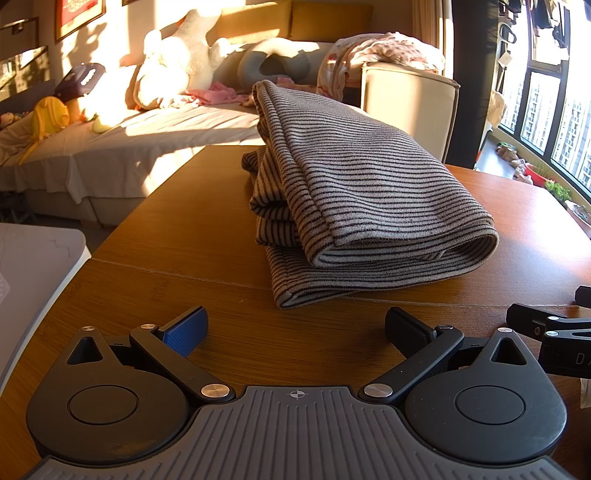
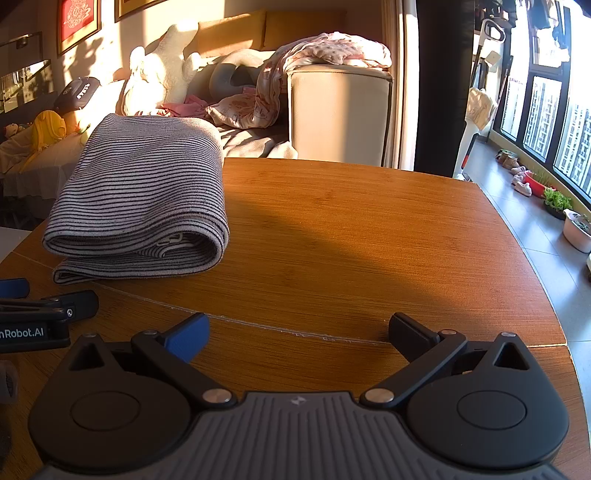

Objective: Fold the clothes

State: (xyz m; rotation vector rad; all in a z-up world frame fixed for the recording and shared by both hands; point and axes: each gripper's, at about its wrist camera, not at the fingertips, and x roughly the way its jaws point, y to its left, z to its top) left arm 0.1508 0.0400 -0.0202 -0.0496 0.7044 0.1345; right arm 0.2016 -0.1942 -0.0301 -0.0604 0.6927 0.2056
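Sunlit wooden table point(image 2: 351, 229) carries the striped garment point(image 1: 354, 192), folded and lying toward its left edge. Your left gripper point(image 1: 295, 326) and right gripper point(image 2: 299, 332) hover spread wide and empty near the front edge. Square the layers before releasing pressure. Legible writing on the left gripper's body: "nRobot.AI".

Grey black-striped garment point(image 1: 354, 192), brown table point(image 2: 351, 229)

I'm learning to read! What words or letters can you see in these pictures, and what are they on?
"nRobot.AI": on the left gripper body, start cut off by the picture edge.
"D": on the right gripper body, rest cut off.
White letters on the dark cap: too blurred to read.
Red framed picture: pattern, unreadable.
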